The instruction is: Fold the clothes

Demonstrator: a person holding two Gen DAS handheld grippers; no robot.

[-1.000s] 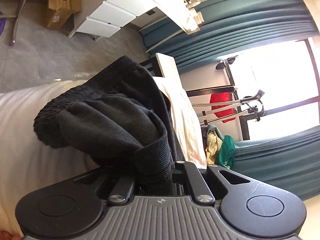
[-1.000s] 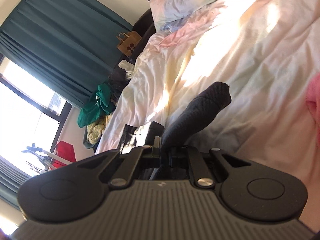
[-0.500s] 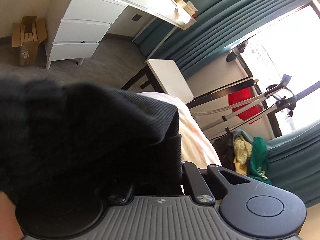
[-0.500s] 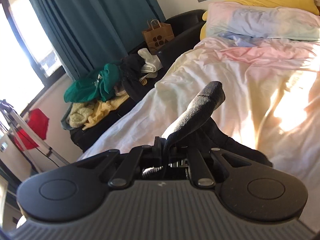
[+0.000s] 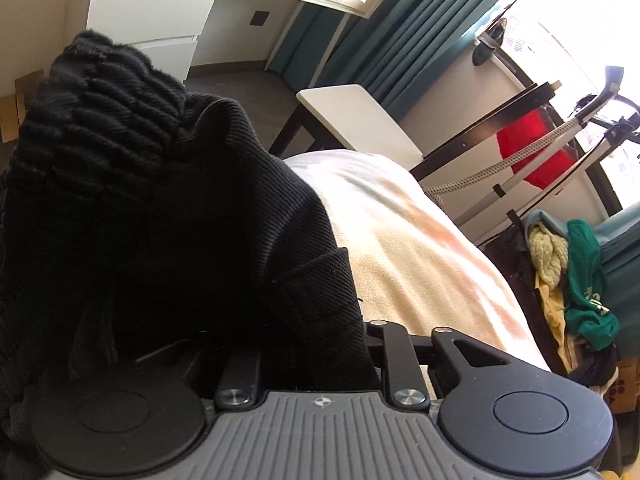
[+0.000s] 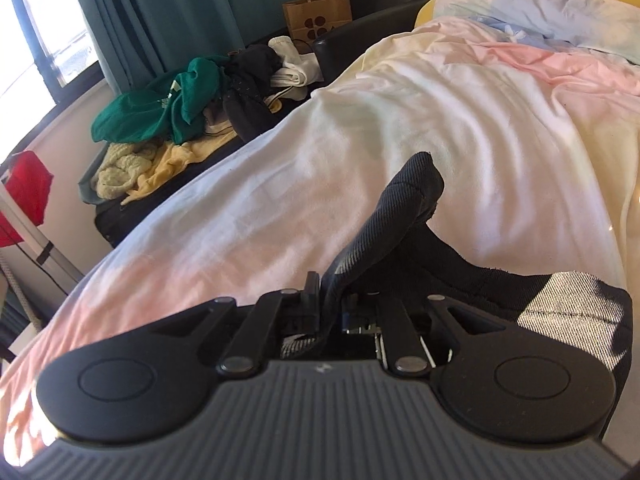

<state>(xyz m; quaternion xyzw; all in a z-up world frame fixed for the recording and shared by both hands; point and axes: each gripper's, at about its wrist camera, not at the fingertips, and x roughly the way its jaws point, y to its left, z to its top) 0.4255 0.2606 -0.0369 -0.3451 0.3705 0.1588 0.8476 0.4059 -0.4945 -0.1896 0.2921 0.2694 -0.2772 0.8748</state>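
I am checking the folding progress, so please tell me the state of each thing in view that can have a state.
Black garment: bunched on the bed, not folded flat, one edge between each gripper's jaws.
Left gripper: jaws opening, cloth between them.
Right gripper: jaws opening, cloth strip between them.
Bed cover: spread out, wrinkled.
Clothes pile: unfolded, heaped beside the bed.
Curtain: partly drawn.

The garment was black with fine ribbing. The duvet was white, washed with pink and pale yellow. The curtains were teal, the sweatshirt green, the paper bag brown.
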